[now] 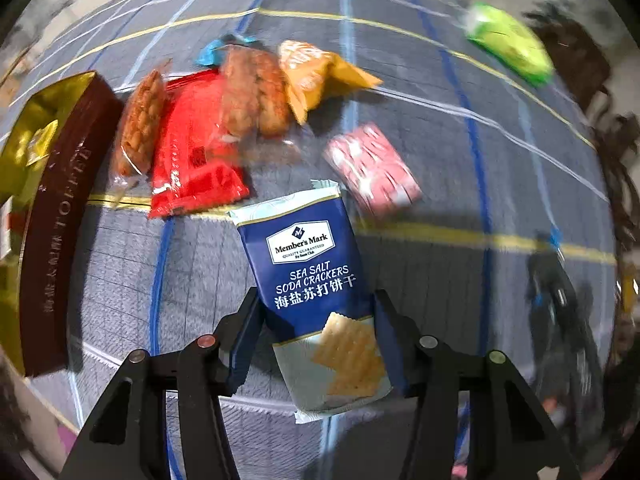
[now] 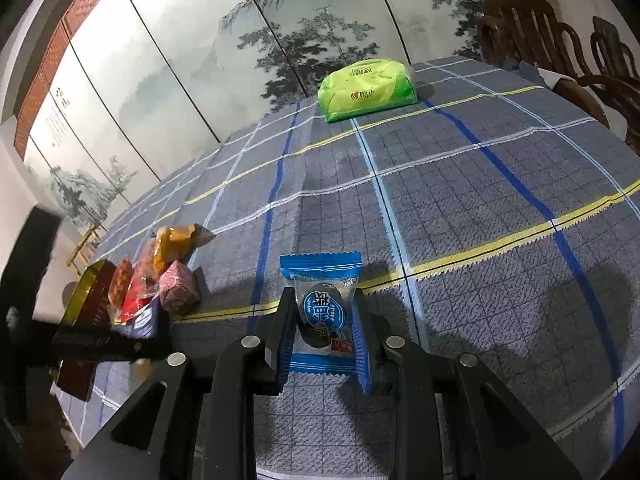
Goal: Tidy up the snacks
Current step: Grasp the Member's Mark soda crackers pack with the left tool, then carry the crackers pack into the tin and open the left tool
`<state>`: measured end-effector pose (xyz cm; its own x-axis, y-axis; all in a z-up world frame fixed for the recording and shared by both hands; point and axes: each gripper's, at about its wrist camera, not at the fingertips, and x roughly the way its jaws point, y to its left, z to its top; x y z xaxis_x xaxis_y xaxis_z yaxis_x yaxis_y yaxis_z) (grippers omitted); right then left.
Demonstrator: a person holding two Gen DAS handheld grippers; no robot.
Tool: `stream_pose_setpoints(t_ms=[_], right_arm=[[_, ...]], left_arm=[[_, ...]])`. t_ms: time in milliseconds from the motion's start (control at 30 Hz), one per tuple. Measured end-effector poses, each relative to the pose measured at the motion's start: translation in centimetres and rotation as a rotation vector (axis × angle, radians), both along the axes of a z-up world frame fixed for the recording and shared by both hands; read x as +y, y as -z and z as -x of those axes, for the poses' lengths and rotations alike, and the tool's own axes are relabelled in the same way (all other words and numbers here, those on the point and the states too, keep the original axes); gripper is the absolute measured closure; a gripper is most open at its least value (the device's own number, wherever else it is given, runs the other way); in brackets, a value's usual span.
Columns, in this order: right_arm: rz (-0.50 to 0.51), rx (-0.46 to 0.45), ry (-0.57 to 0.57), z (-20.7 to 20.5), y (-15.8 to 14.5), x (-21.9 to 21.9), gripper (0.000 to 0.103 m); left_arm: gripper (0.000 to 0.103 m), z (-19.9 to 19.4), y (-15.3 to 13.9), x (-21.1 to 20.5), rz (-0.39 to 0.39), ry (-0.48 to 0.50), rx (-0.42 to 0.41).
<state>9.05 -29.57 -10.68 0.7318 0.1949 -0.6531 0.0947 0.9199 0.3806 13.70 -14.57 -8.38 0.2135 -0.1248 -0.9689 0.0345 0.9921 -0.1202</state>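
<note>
The left hand-held gripper (image 1: 318, 312) is pointing steeply down at the worktop (image 1: 440, 152), its two fingers sitting against the sides of a blue cracker packet (image 1: 308, 264) and gripping it around its lower half. The packet is lying slightly tilted over the checked cloth, its top end pointing toward a loose heap of snacks. Just beyond that top end, a pink packet (image 1: 372, 168) is lying to the right and a red packet (image 1: 192, 156) to the left. Behind the red one, two clear bags of brown snacks (image 1: 252, 92) are resting partly over it, with an orange packet (image 1: 316, 72) beside them. A brown and gold box (image 1: 60, 208) is standing at the left edge of the heap. Far off to the right, a green pack (image 1: 508, 48) is lying alone and well apart from the rest. The right hand-held gripper (image 2: 324, 320) is angling down over the same cloth, its blue-padded fingers clamped tight on a small blue-wrapped sweet (image 2: 322, 308) with a dark round centre. From this side the heap is lying to the left, and wooden chairs (image 2: 540, 32) are standing at the far right of the worktop.
</note>
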Motion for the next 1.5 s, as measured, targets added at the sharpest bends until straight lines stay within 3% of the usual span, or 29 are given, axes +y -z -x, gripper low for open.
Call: stream_pose_setpoints(t_ms=[200,467,667,900,1167,1500], right_arm=[[0.040,0.025,0.010,-0.4,0.1,0.5,0.076],[0.125,0.044,0.023,-0.7,0.1,1.4,0.076],[0.187,0.056,0.043,-0.8,-0.1,2.1,0.076],[0.247,0.073,0.060,-0.9,-0.1,2.7,0.077],[0.284,0.083,0.069,-1.0,-0.2,3.2,0.077],[0.319,0.095,0.083,-0.9,-0.2,3.5,0.077]], left_arm=[[0.053,4.9,-0.7,3.2,0.012,0.143,-0.105],[0.053,7.7,-3.7,7.2,-0.013,0.199,-0.253],[0.053,9.3,-7.2,9.1,-0.056,0.187,-0.378],[0.053,9.6,-9.6,11.5,-0.082,0.149,-0.464],[0.053,9.4,-11.1,14.9,-0.095,0.099,-0.516],[0.053,7.8,-10.9,19.1,-0.131,0.026,-0.530]])
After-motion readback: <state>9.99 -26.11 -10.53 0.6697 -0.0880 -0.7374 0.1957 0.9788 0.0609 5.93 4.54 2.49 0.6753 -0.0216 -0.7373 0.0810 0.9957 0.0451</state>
